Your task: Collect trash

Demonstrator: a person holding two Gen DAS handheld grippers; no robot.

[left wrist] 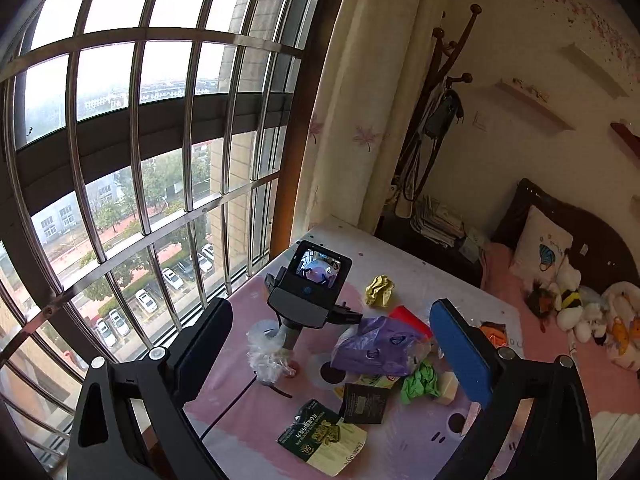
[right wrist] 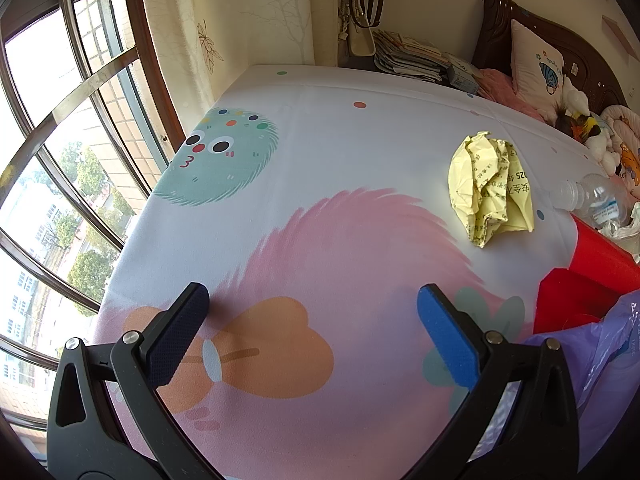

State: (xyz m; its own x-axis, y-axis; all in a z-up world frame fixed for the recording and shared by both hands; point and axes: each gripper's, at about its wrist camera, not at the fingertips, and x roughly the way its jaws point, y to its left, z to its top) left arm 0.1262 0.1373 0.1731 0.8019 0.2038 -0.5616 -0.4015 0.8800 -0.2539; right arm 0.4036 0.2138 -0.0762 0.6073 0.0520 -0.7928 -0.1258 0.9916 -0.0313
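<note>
Spread wide and gripping nothing, the left hand-held gripper (left wrist: pixel 332 344) is hovering above the surface (left wrist: pixel 420 280), looking down on the trash heap. The right hand-held gripper (right wrist: pixel 312 328) is likewise standing open and empty, sitting low over a bare stretch of the printed cloth.

Taking the purple bag (left wrist: pixel 376 348) as the landmark: it is lying at the middle of the heap, and in the left view the right device is showing just left of it, beside a clump of clear plastic (left wrist: pixel 266 356). A red box (left wrist: pixel 408 318) is lying right behind the bag, touching it. A dark wrapper (left wrist: pixel 324 436) is lying in front of the bag, nearer the camera, with a smaller black packet (left wrist: pixel 364 402) between them. A green wad (left wrist: pixel 420 382) is sitting just to the bag's right. A yellow paper ball (right wrist: pixel 490 188) is lying beyond the bag, apart from the heap; a clear bottle (right wrist: pixel 592 198) is lying farther right of it.

Collecting seems to be only starting, since nothing is held yet. Next, one gripper probably needs to pick a piece, likely the yellow ball for the right one, swing over it and close across its crumpled width.
</note>
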